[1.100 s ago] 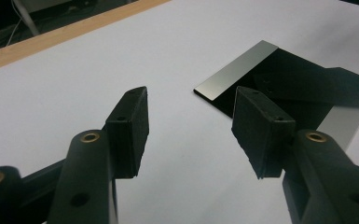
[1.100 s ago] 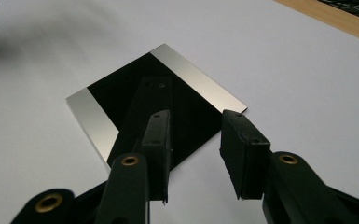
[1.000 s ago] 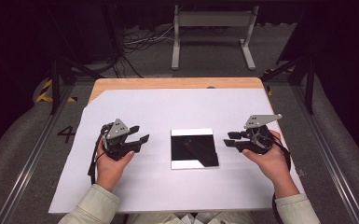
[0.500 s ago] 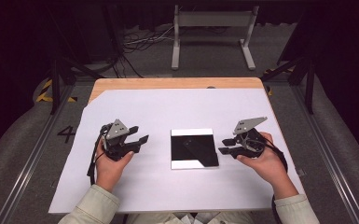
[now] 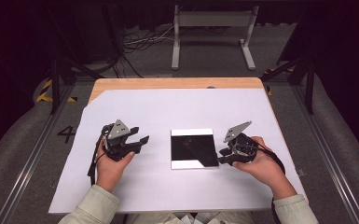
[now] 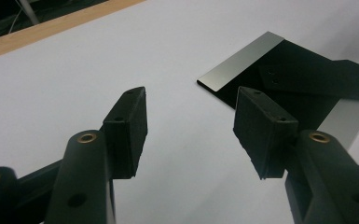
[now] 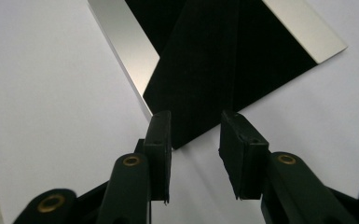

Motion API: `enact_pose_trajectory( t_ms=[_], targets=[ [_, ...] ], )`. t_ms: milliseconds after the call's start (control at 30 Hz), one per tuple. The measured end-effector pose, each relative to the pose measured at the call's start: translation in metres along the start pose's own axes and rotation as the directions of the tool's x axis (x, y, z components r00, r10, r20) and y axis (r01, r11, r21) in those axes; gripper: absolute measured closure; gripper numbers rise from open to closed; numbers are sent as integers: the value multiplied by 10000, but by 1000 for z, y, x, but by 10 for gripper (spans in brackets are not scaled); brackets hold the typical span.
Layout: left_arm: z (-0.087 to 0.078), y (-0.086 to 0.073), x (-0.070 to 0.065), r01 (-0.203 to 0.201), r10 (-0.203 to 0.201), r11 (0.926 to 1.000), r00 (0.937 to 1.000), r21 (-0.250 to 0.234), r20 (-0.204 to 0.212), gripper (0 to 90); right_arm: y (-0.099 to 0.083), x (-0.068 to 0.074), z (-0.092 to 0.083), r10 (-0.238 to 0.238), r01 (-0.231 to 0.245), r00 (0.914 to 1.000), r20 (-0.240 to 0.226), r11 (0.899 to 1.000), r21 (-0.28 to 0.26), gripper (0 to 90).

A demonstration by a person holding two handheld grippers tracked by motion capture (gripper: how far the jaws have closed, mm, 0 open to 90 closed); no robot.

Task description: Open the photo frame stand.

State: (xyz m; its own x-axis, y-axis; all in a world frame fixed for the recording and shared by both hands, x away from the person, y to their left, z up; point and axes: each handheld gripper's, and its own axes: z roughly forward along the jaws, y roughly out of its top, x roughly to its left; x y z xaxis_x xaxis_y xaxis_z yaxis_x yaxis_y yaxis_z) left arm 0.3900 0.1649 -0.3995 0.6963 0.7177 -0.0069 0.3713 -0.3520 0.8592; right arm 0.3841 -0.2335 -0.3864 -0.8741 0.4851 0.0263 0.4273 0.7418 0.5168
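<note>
Square plate [image 7: 214,60] ahead of the right gripper's fingers [image 7: 158,140] looked glossy, mirror-like, with smooth metallic strips. Fingers appeared matt black plastic with brass-coloured inserts. Sheet [image 5: 168,107] beneath looked matt white paper; table edge [image 5: 168,83] beyond was wood.

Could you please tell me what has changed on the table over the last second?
The right hand-held gripper has moved in toward the square mirror, down to its near right corner; its jaws have just been closing slightly, gripping nothing yet. The left hand-held gripper stayed put with jaws open, and the mirror has not shifted on the white sheet.
</note>
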Motion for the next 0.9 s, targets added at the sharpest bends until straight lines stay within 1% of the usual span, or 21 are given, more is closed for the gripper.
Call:
enact_pose_trajectory(
  t_ms=[100, 167, 333, 400, 567, 767, 900],
  targets=[
    [1, 0, 0, 108, -108, 9999, 9999, 59, 5, 451, -1, 1, 5, 3, 3, 9999, -162, 9993, 387, 658],
    [2, -1, 0, 133, -132, 9998, 9999, 116, -78, 462, -1, 1, 8, -15, 30, 9997, -244, 9981, 620, 659],
    [2, -1, 1, 100, -98, 9998, 9999, 187, -108, 466, -3, 1, 13, -28, 53, 9997, -247, 9946, 1040, 659],
    [3, -1, 1, 163, -162, 9997, 9998, 195, -83, 464, -3, 1, 15, -10, 47, 9995, -311, 9931, 1171, 666],
    [4, -1, 2, 115, -112, 9995, 9999, 280, -124, 473, -4, 2, 20, -77, 149, 9987, -497, 9891, 1468, 680],
    [4, -2, 2, 178, -172, 9993, 9997, 317, -194, 478, -4, 2, 23, -77, 161, 9987, -509, 9858, 1674, 714],
    [5, -2, 2, 155, -149, 9994, 9997, 318, -193, 476, -4, 3, 25, -234, 331, 9982, -557, 9831, 1800, 747]
  ],
)
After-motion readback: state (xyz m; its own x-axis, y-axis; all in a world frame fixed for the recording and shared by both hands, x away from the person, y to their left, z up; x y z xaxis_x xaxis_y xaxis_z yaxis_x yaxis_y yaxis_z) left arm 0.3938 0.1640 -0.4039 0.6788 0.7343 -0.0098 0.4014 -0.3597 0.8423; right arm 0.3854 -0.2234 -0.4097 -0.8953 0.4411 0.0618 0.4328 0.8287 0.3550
